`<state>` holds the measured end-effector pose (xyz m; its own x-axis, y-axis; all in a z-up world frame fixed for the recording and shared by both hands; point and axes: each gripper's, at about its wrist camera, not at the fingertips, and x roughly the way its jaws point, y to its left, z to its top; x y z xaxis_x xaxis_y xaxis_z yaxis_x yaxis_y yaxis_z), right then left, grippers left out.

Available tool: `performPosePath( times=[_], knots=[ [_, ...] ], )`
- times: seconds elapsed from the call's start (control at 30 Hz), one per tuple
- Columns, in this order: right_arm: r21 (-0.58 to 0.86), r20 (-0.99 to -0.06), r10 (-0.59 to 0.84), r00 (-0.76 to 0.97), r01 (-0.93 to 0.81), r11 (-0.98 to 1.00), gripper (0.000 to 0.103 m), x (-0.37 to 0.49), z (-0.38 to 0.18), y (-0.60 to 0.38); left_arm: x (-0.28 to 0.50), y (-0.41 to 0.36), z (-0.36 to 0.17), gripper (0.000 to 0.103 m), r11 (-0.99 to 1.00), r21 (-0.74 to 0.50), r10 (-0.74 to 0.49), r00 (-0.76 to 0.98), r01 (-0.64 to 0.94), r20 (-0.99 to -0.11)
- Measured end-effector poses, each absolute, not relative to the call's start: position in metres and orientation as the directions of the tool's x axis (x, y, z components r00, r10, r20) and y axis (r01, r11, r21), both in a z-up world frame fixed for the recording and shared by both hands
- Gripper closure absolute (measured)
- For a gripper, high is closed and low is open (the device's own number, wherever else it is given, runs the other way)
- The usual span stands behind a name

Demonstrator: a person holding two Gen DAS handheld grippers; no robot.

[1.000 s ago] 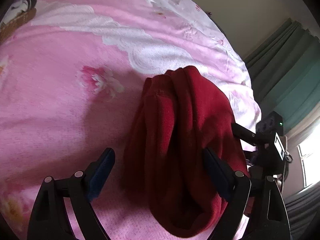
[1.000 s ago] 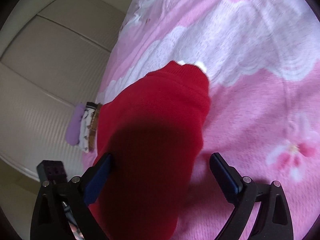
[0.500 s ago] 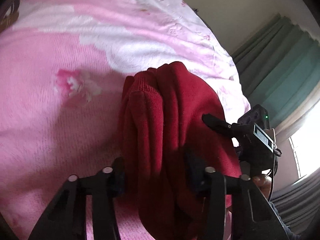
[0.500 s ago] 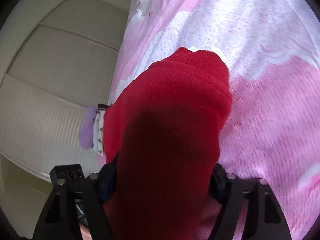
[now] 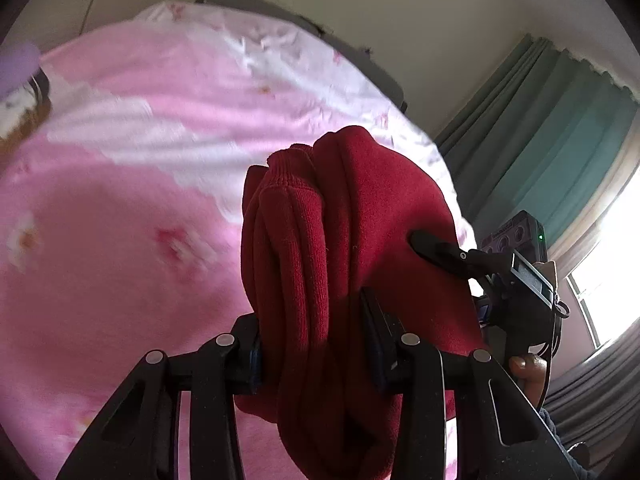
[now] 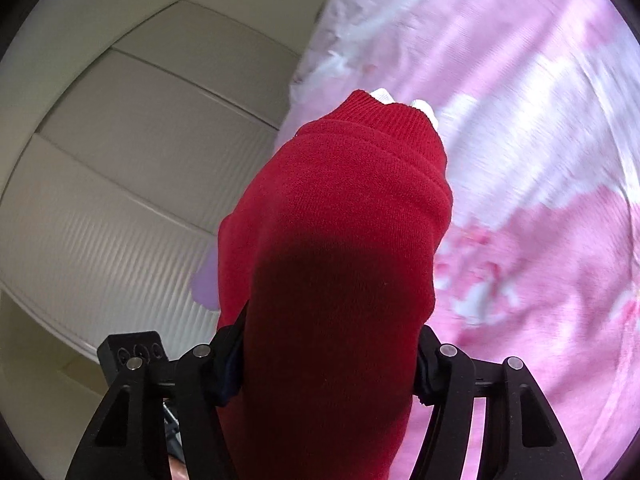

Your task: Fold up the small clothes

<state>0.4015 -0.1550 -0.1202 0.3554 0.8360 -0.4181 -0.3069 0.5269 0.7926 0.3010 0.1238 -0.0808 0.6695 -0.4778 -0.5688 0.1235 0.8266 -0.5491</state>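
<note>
Red garment, bunched, long axis running away from both cameras; left claw and right claw clenched on it (lower end cut off), above bed.

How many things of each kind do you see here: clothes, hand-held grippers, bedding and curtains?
Clothes: 2, the red knitted garment and a purple item at the bed edge.
Hand-held grippers: 2, left hand-held gripper and right hand-held gripper, both clamped on the red garment.
Bedding: 1, the pink floral blanket.
Curtains: 1, the teal curtain.
Total: 6.
</note>
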Motion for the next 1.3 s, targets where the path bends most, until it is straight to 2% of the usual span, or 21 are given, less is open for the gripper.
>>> performPosePath(
  times=[0.2,0.67,0.93,1.17,1.3],
  knots=[
    [0.785,-0.392,0.859,0.330,-0.367,0.500,0.039,0.393,-0.080,-0.082,0.275,0.204,-0.042,0.063,0.846,-0.526,-0.423,0.718,0.093,-0.553],
    [0.822,-0.277,0.933,0.231,-0.446,0.354,0.038,0.427,-0.006,0.202,0.267,0.482,0.051,0.062,0.887,-0.460,-0.251,0.805,-0.031,-0.538],
    [0.816,-0.325,0.914,0.241,-0.417,0.400,0.038,0.455,-0.008,0.316,0.311,0.587,0.027,0.062,0.881,-0.470,-0.252,0.782,-0.058,-0.570],
    [0.807,-0.429,0.868,0.249,-0.326,0.492,0.038,0.483,-0.043,0.354,0.347,0.616,-0.029,0.062,0.851,-0.517,-0.301,0.722,-0.092,-0.623],
    [0.814,-0.470,0.851,0.233,-0.257,0.520,0.037,0.492,-0.068,0.354,0.357,0.627,-0.051,0.059,0.824,-0.558,-0.322,0.727,-0.101,-0.606]
  ],
)
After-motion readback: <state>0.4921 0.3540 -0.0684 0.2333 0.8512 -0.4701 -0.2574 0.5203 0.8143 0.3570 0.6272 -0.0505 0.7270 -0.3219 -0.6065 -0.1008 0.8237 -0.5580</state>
